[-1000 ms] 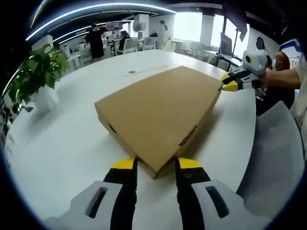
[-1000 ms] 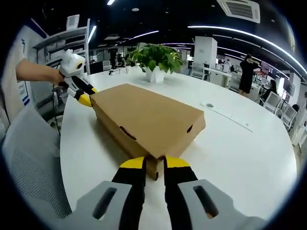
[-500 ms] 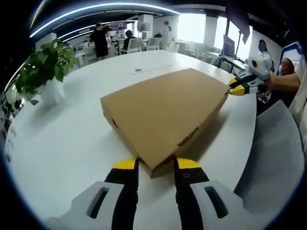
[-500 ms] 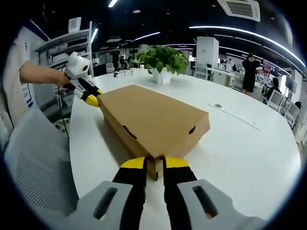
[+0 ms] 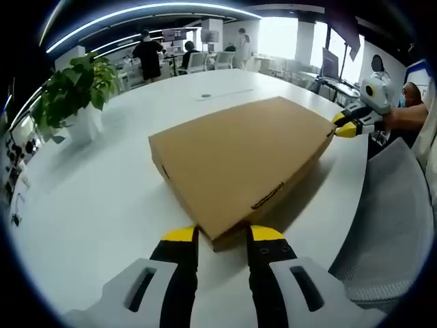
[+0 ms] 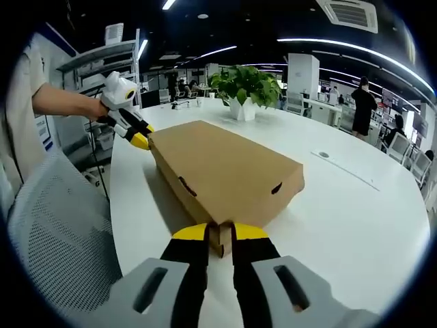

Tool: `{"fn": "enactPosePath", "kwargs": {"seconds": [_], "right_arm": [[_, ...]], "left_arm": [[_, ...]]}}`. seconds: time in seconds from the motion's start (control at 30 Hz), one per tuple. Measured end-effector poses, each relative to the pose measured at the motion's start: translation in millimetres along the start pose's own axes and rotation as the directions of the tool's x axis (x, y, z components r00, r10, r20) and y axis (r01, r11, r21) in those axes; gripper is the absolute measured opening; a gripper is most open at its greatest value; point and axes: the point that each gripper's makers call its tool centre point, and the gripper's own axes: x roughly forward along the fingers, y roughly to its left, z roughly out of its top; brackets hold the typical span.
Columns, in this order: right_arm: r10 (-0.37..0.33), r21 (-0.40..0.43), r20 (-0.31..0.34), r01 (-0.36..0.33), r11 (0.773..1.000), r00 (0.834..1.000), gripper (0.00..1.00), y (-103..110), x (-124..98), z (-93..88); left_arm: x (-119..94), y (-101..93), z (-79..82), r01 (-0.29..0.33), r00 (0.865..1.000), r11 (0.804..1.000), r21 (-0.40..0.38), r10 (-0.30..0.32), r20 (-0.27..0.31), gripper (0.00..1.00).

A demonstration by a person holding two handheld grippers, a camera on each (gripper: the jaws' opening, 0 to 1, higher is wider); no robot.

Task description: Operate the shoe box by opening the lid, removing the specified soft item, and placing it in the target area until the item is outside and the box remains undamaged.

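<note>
A closed brown cardboard shoe box (image 5: 239,157) lies on the white table (image 5: 102,184). In the left gripper view my left gripper (image 5: 222,236) is shut on the box's near corner, one yellow tip on each side. The right gripper (image 5: 345,128) is at the opposite far corner. In the right gripper view the same box (image 6: 218,171) runs away from me. My right gripper (image 6: 220,234) is shut on its near corner, where a cardboard flap edge shows. The left gripper (image 6: 143,141) holds the far corner. The lid is down and the contents are hidden.
A potted plant (image 5: 75,89) (image 6: 246,85) stands on the table (image 6: 355,212) beyond the box. A grey mesh chair (image 5: 389,205) (image 6: 54,232) sits at the table's edge beside the box. People (image 5: 147,58) stand among desks far behind.
The box has stayed fixed between both pairs of jaws while the table, plant and room have shifted behind it. Both grippers and the box have moved together across the table.
</note>
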Motion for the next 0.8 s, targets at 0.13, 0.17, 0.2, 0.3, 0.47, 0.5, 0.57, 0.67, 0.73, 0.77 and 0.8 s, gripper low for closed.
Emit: {"fn": "enactPosePath", "kwargs": {"seconds": [0.13,0.17,0.2,0.3,0.47,0.5,0.57,0.67,0.73,0.77,0.8], "right_arm": [[-0.008,-0.007,-0.002,0.008,1.0,1.0,0.11,-2,0,0.2],[-0.009,-0.005,-0.002,0.009,1.0,1.0,0.11,-2,0,0.3],[-0.015,-0.003,0.0,0.015,1.0,1.0,0.11,-3,0,1.0],[-0.02,0.003,0.005,0.02,1.0,1.0,0.11,-6,-1,2.2],[-0.021,0.007,0.013,0.021,1.0,1.0,0.12,-5,-3,5.0],[-0.022,0.009,0.018,0.022,1.0,1.0,0.12,-5,-4,6.3],[-0.023,0.011,0.025,0.023,1.0,0.999,0.12,-5,-5,8.4],[-0.021,0.011,0.033,0.02,1.0,0.999,0.14,-3,-7,11.5],[-0.022,0.004,0.038,0.022,1.0,0.999,0.15,-2,-8,13.6],[-0.024,0.004,0.041,0.024,1.0,0.999,0.15,-2,-8,14.7],[-0.027,0.006,0.046,0.027,1.0,0.999,0.15,-2,-9,16.7]], "left_arm": [[1,-0.2,0.2,-0.003,1.0,1.0,0.0,0.003,-0.007,0.26],[1,-0.6,0.6,-0.002,1.0,1.0,0.0,0.002,-0.009,0.26],[1,-1.1,0.7,-0.001,1.0,1.0,-0.001,0.001,-0.01,0.26],[0,-2.7,0.8,0.003,1.0,1.0,-0.015,-0.003,-0.007,0.26],[0,-2.6,2.1,-0.006,1.0,1.0,-0.024,0.006,-0.005,0.27],[-1,-2.5,2.4,-0.007,1.0,1.0,-0.024,0.007,-0.003,0.27],[-2,-2.9,3.9,-0.011,1.0,1.0,-0.026,0.011,0.002,0.28],[-4,-3.7,5.6,-0.023,1.0,1.0,-0.015,0.023,0.008,0.29],[-5,-4.3,6.6,-0.028,1.0,1.0,-0.005,0.028,0.01,0.3],[-6,-4.3,7.3,-0.03,0.999,1.0,-0.004,0.03,0.013,0.31],[-7,-4.3,8.4,-0.03,0.999,1.0,-0.004,0.03,0.017,0.31]]}}
